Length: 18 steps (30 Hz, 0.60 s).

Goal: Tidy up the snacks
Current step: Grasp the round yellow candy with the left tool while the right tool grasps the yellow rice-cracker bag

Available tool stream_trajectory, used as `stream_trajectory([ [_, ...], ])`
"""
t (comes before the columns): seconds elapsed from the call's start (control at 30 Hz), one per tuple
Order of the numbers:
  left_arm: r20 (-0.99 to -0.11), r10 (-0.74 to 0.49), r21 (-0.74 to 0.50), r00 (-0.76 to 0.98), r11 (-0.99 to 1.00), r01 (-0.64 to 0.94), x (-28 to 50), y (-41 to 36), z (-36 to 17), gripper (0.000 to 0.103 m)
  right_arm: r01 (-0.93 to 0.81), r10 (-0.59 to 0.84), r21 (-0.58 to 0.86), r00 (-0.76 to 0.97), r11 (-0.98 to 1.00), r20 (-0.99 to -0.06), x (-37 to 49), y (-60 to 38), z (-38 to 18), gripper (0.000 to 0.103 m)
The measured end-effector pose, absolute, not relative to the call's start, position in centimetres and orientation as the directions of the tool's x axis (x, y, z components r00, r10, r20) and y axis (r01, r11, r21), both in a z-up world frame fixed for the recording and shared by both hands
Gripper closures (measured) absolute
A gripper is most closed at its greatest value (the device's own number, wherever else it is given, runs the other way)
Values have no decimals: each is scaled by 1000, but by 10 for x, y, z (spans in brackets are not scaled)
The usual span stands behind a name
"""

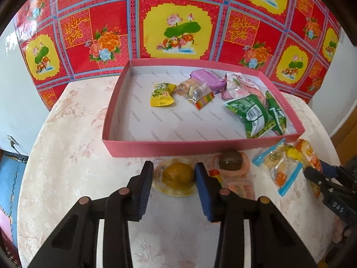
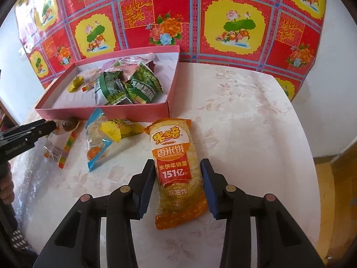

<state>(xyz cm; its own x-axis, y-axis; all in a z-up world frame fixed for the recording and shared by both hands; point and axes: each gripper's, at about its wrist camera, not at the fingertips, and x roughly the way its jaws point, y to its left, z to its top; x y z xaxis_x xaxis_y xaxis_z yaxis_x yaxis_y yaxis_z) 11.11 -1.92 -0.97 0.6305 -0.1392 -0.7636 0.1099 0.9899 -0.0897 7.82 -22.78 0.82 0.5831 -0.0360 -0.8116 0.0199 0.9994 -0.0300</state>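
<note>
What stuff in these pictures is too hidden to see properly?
- Right wrist view: pink and purple packs in the pink box, mostly covered by green packets.
- Left wrist view: orange rice cracker pack, partly behind the right claw.
- Left wrist view: small print on the box lining, too blurred.

Both tongs (image 1: 174, 174) (image 2: 177, 174) angled downward, jaws part-open, side by side.

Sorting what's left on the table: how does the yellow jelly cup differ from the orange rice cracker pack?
The yellow jelly cup is small, round and domed; the orange rice cracker pack is long, flat and printed. The cup sits between the left gripper fingers, the pack between the right gripper fingers. Both lie outside the pink box.
</note>
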Motion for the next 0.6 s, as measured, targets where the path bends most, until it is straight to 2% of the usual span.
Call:
stream_trajectory([
  [0.33,-750,-175,-127,638,985,121,101,-9,-3,63,36,-53,-39,594,999,-803,77,-226,8,62],
  [0.6,-720,-184,-139,669,983,120,89,0,10,63,72,-32,11,575,997,-817,72,-233,10,65],
])
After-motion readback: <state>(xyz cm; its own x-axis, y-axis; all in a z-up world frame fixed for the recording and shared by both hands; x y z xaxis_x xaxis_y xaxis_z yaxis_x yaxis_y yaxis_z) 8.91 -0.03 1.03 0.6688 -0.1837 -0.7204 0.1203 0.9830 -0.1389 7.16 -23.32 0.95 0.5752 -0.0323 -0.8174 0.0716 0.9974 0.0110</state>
